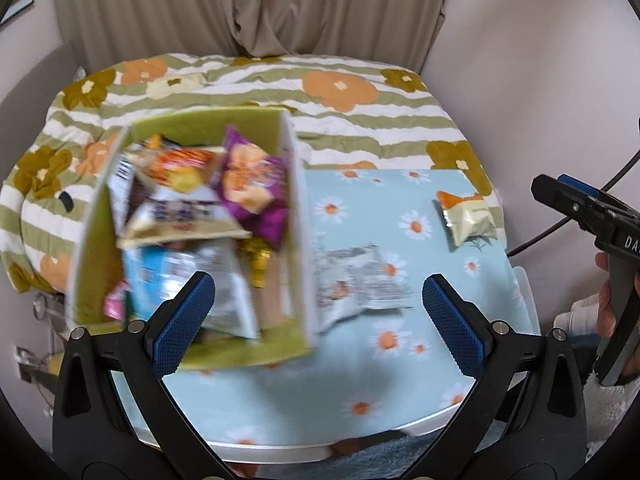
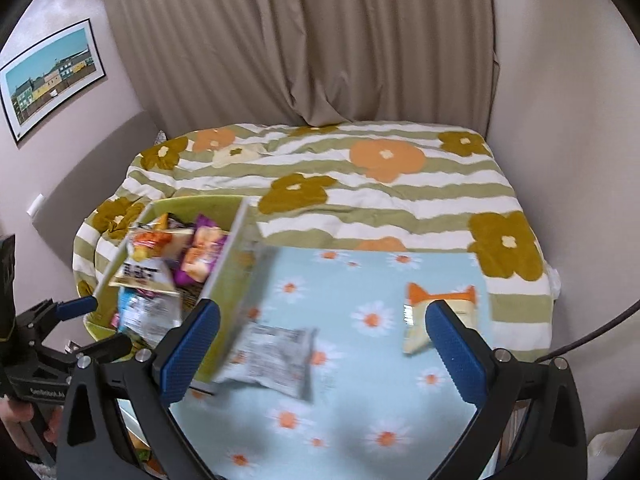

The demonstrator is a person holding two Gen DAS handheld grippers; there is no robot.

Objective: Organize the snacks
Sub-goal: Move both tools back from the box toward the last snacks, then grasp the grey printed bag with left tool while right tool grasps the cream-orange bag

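Note:
A green box (image 1: 208,125) full of several snack packets stands on the left of the daisy-patterned table (image 1: 320,400). A silver packet (image 1: 360,284) lies flat beside the box's right wall. Farther right lies an orange and cream packet (image 1: 466,216). My left gripper (image 1: 320,320) hovers open over the box's near corner and holds nothing. In the right wrist view the box (image 2: 230,264) is at the left and the silver packet (image 2: 276,360) lies between the open, empty fingers of my right gripper (image 2: 320,352). The orange packet (image 2: 440,300) sits partly behind the right finger (image 2: 456,352).
A bed with a striped floral cover (image 1: 360,120) lies just beyond the table, with a beige curtain (image 2: 300,40) behind it. A framed picture (image 2: 48,76) hangs on the left wall. The other gripper's body and a hand (image 1: 608,308) are at the right edge, with a cable near the wall.

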